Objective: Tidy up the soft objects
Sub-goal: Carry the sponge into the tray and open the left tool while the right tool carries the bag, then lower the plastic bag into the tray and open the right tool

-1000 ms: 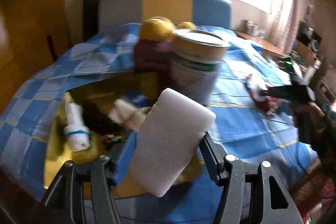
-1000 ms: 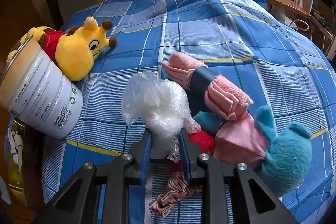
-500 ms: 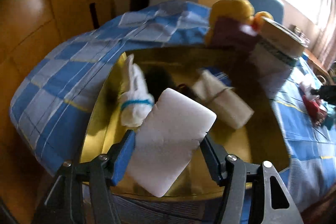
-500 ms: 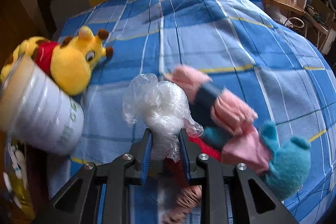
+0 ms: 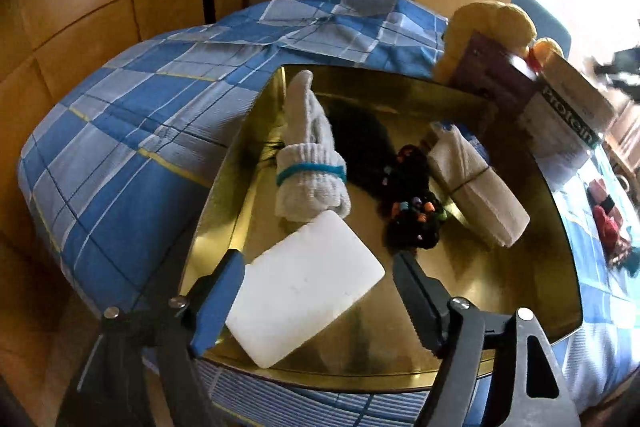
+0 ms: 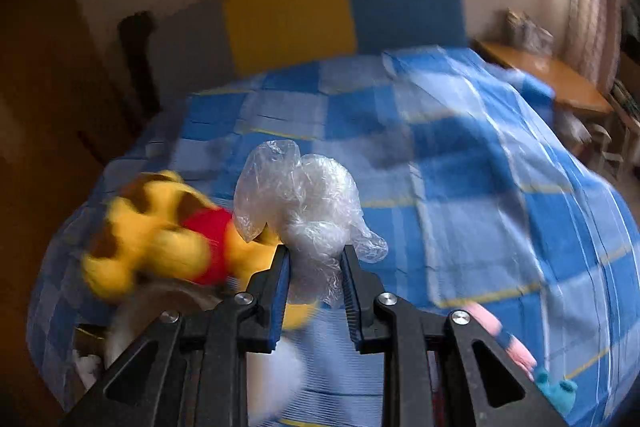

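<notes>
Over the gold tray, your left gripper had just been opening its jaws, and the white foam block lay between them on the tray floor, clear of the right pad while the left pad sat at its edge. Only the left wrist view showed that shiny metal tray and its contents: a rolled white knit sock bound with a teal band, a black beaded bundle, and a folded beige cloth tied with string. A tin labelled "Protein" stood at the tray's far right rim, beside a yellow plush toy.

Only the right wrist view showed your right gripper, its jaws clamped on a crumpled clear plastic bag, lifted above the blue checked bedspread. That view was blurred; the yellow plush with a red shirt lay lower left, and pink and teal soft things lay at the lower right.
</notes>
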`<state>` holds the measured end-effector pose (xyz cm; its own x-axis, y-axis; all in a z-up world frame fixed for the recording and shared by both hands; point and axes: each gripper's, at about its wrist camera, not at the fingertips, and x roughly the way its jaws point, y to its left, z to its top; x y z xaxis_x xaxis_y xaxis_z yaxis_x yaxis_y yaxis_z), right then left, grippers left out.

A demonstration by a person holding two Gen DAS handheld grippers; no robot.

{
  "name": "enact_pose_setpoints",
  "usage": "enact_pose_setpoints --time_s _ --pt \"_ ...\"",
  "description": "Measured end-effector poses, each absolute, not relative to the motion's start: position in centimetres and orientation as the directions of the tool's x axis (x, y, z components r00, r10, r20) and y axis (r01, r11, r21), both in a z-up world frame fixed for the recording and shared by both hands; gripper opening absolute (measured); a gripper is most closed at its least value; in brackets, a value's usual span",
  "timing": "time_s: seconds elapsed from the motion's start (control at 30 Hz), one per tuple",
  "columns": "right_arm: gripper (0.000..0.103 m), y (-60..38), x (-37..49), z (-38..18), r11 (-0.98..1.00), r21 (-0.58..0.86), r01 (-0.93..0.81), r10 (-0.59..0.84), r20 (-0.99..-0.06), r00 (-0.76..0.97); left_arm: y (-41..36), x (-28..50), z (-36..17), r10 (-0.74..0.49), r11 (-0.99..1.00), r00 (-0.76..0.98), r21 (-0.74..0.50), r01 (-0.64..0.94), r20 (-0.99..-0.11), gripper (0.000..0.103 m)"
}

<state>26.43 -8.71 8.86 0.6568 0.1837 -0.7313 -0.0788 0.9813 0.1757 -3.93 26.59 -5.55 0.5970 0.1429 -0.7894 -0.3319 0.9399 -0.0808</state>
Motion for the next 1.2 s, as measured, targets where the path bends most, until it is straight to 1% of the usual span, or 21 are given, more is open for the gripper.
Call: enact_pose_setpoints --time_s 0.13,0.23,0.37,0.47,0.53,0.63,0.77,0.9,0.97,1.03,1.1,1.2 --pt "0.024 -3.1 25.8 10.9 0.961 0.173 -0.213 0.273 -0.698 0.663 27.1 -4.3 -5.0 0.148 0.933 0.609 -0.093 -0.347 -0.779 0.079" --pt "0.024 1.3 24.2 11.4 0.928 0.175 -0.329 0.355 -0.684 0.638 27.5 -4.5 -4.7 0.150 0.930 0.615 -0.100 -0.353 -0.774 0.080" --pt "0.024 6.3 21.2 10.6 0.856 0.168 -0.488 0.457 -0.685 0.567 27.9 -4.9 -4.3 0.156 0.926 0.622 -0.105 -0.363 -0.768 0.080" --pt "0.024 9.1 18.3 9.1 0.799 0.143 -0.584 0.494 -0.710 0.502 28.3 -5.2 -4.2 0.160 0.922 0.622 -0.110 -0.372 -0.766 0.080" --pt "0.024 10.1 16.9 7.8 0.781 0.120 -0.613 0.484 -0.736 0.473 28.5 -5.4 -4.2 0.161 0.919 0.623 -0.113 -0.377 -0.766 0.080" --pt "0.024 11.0 15.0 5.3 0.784 0.070 -0.617 0.426 -0.783 0.453 28.4 -5.6 -4.2 0.150 0.920 0.625 -0.124 -0.372 -0.766 0.080" --pt "0.024 11.4 12.7 1.0 0.800 -0.094 -0.592 0.261 -0.835 0.485 27.9 -5.6 -3.9 0.143 0.924 0.633 -0.126 -0.360 -0.761 0.080" --pt "0.025 11.5 11.2 -2.5 0.808 -0.188 -0.558 0.145 -0.855 0.498 27.4 -5.7 -3.6 0.147 0.928 0.638 -0.118 -0.354 -0.755 0.082" --pt "0.027 11.3 11.0 -3.6 0.812 -0.191 -0.552 0.130 -0.862 0.490 27.2 -5.8 -3.3 0.153 0.929 0.644 -0.114 -0.353 -0.750 0.085" --pt "0.031 11.1 10.8 -4.6 0.818 -0.161 -0.552 0.140 -0.875 0.463 26.9 -5.9 -3.0 0.162 0.930 0.647 -0.103 -0.352 -0.745 0.086" --pt "0.038 10.8 10.5 -4.8 0.822 -0.137 -0.553 0.161 -0.875 0.456 26.8 -5.9 -2.9 0.166 0.931 0.650 -0.099 -0.351 -0.742 0.087" --pt "0.040 10.5 10.1 -4.6 0.826 -0.107 -0.553 0.194 -0.868 0.458 26.6 -6.0 -2.7 0.166 0.933 0.655 -0.097 -0.346 -0.737 0.087"
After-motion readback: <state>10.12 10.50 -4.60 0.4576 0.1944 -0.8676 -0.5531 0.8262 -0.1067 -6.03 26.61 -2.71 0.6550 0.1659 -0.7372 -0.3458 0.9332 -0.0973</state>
